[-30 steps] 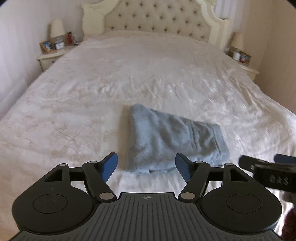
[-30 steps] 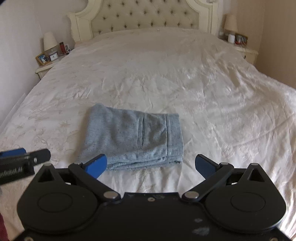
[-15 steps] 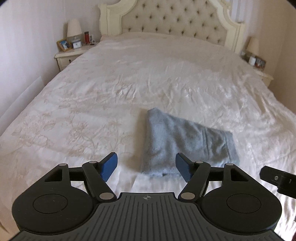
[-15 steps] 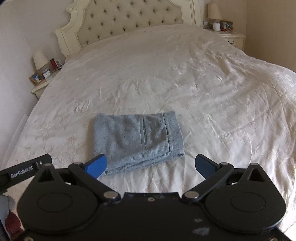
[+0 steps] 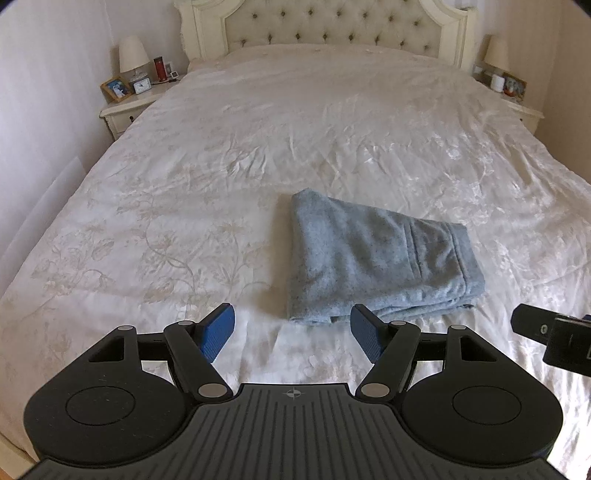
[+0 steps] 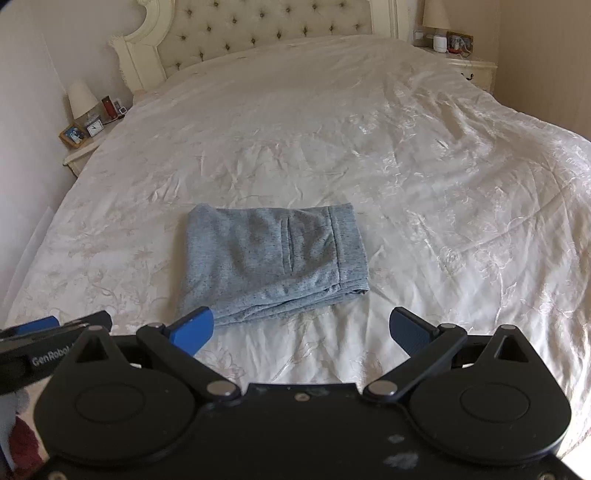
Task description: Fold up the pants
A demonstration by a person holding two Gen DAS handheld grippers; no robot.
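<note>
The grey-blue pants (image 5: pixel 373 262) lie folded into a compact rectangle on the white bedspread (image 5: pixel 207 192), waistband and pocket seam to the right. They also show in the right wrist view (image 6: pixel 273 258). My left gripper (image 5: pixel 291 334) is open and empty, held back from the pants' near left corner. My right gripper (image 6: pixel 299 332) is open and empty, short of the pants' near edge. Each gripper shows at the edge of the other's view, the right one in the left wrist view (image 5: pixel 554 339) and the left one in the right wrist view (image 6: pixel 44 343).
A tufted cream headboard (image 5: pixel 332 26) stands at the far end. A left nightstand (image 5: pixel 129 103) carries a lamp, a clock and a photo frame. A right nightstand (image 6: pixel 465 62) carries a lamp and small items. Walls flank the bed on both sides.
Both grippers have drawn back and up from the folded pants, so more of the bed shows. The pants have not moved. Both grippers stayed open.
</note>
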